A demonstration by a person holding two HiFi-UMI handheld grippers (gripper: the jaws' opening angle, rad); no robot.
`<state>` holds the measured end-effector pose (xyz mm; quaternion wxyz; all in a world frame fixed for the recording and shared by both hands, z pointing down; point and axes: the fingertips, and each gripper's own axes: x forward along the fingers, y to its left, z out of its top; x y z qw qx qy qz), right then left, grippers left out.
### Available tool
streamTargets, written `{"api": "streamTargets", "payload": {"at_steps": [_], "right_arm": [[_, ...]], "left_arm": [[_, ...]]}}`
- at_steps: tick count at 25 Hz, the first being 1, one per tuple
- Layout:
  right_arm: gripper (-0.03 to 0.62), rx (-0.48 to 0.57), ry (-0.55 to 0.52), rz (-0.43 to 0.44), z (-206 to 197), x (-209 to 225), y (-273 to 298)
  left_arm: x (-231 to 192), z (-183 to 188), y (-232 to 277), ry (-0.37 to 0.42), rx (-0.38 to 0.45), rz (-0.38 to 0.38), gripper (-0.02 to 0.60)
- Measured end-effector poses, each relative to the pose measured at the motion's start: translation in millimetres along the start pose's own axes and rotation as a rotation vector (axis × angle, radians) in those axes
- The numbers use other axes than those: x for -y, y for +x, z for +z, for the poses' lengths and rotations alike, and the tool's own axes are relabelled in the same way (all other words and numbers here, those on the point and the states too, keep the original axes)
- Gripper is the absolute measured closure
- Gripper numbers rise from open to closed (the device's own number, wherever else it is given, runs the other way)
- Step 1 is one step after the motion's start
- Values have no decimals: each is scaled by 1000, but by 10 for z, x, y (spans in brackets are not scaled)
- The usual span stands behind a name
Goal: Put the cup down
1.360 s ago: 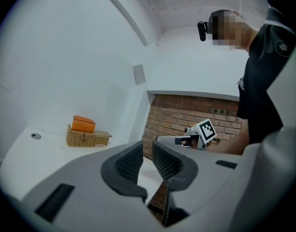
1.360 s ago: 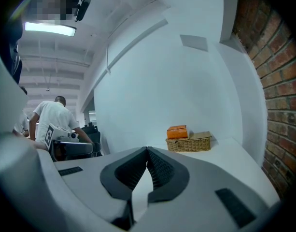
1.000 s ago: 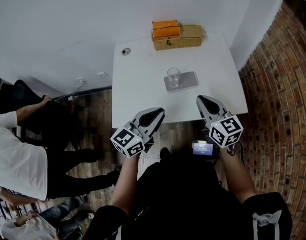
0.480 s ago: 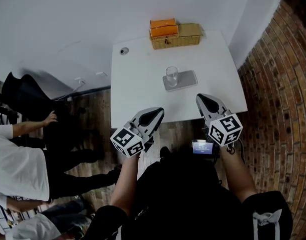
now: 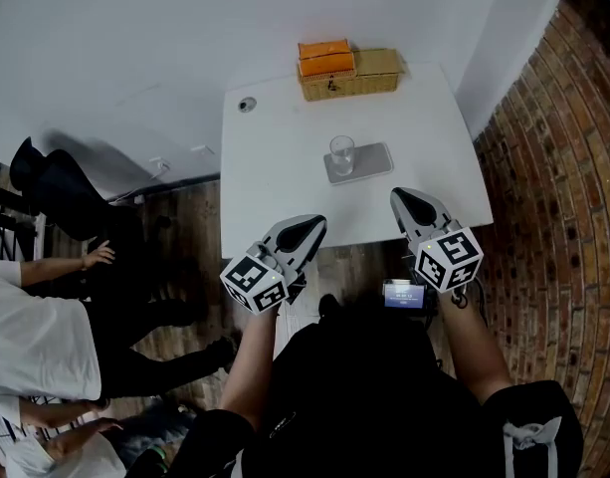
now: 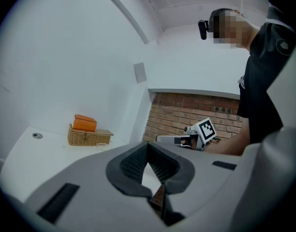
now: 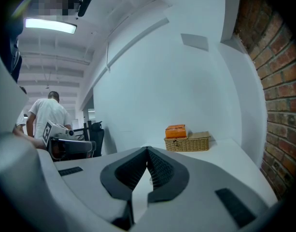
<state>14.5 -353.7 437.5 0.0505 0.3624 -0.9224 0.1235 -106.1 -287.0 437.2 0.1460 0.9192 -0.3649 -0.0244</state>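
Cup (image 5: pixel 342 154), a clear drinking glass, stands upright with its mouth facing up and its long axis vertical, on the left end of a flat grey mat (image 5: pixel 372 162) near the middle of a white table (image 5: pixel 275 187). The mat lies with its long side running across the table and slightly skewed to the table edges. At the far edge of the table, against a white wall (image 5: pixel 135 38), sits a wicker basket (image 5: pixel 376 78) with an orange box (image 5: pixel 325 57) resting on its left part. A small round fitting (image 5: pixel 247 104) is set in the far left corner of the tabletop. A red brick wall (image 5: pixel 558 167) runs along the right side of the room, and the floor (image 5: pixel 185 212) to the left of the table is dark wood planking. A bystander in a white shirt (image 5: pixel 36 337) stands at the left, near a black chair (image 5: pixel 61 192). The left gripper (image 5: pixel 308 226) and the right gripper (image 5: pixel 405 199) are held at the near edge of the table, well apart from the cup. On both grippers the jaws are together, with nothing clamped between them.
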Motion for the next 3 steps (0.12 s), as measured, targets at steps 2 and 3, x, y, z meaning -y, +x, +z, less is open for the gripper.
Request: {"api": "streamTargets", "payload": {"at_steps": [2,3], "right_arm": [[579,-1,-1,0,-2,7,-2],[579,-1,-1,-1,-3,10,-3]], "left_arm": [[-7,-3,3,-2,-2,4,572],[-10,-3,5,-2,-3,5,572]]}}
